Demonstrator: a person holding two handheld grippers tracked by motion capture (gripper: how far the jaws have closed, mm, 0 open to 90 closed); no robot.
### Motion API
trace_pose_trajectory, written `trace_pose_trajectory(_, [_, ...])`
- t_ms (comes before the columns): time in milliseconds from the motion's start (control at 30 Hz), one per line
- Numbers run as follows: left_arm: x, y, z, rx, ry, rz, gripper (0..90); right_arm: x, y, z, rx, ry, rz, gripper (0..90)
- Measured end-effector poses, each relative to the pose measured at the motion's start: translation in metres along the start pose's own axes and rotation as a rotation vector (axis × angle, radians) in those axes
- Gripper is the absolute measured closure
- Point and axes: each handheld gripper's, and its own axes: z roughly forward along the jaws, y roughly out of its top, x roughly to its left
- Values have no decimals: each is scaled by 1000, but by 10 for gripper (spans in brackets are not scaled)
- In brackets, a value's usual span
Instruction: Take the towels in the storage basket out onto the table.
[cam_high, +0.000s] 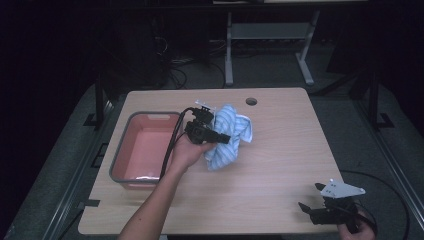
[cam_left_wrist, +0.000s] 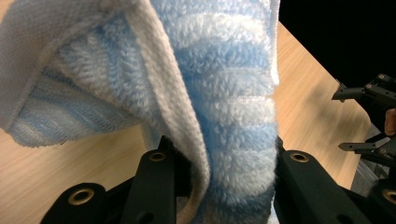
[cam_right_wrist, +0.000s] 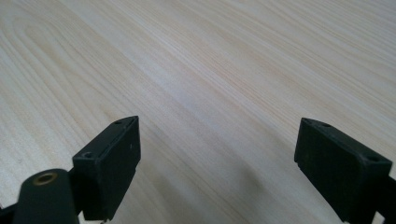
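Observation:
A blue and white striped towel (cam_high: 229, 135) hangs bunched above the middle of the wooden table (cam_high: 280, 150). My left gripper (cam_high: 222, 138) is shut on it, held in a hand just right of the basin. In the left gripper view the towel (cam_left_wrist: 233, 116) is pinched between the two black jaws and drapes up over them. My right gripper (cam_high: 311, 206) rests low at the table's front right corner, jaws wide open. In the right gripper view its fingers (cam_right_wrist: 114, 163) stand far apart over bare wood, with nothing between them.
A pink basin with a grey rim (cam_high: 120, 155) sits at the table's left side. A round cable hole (cam_high: 251, 101) lies near the far edge. Desk legs and cables stand on the floor beyond the table.

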Motion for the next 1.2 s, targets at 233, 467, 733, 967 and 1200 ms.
trace_pose_trajectory(233, [-2, 0, 14, 18, -8, 1, 680, 1, 0, 0, 0, 1, -1, 139])
trace_pose_trajectory(467, [-5, -1, 28, 34, -26, -1, 677, 1, 0, 1, 0, 1, 0, 139])
trace_pose_trajectory(733, [-7, -2, 43, 40, -37, -8, 677, 1, 0, 1, -1, 5, 4, 139])
trace_pose_trajectory(967, [-8, -4, 54, 59, -38, -1, 677, 1, 1, 1, 0, 4, 0, 139])
trace_pose_trajectory(1200, [-10, -4, 64, 70, -23, -9, 672, 2, 1, 1, -1, 4, -4, 139])
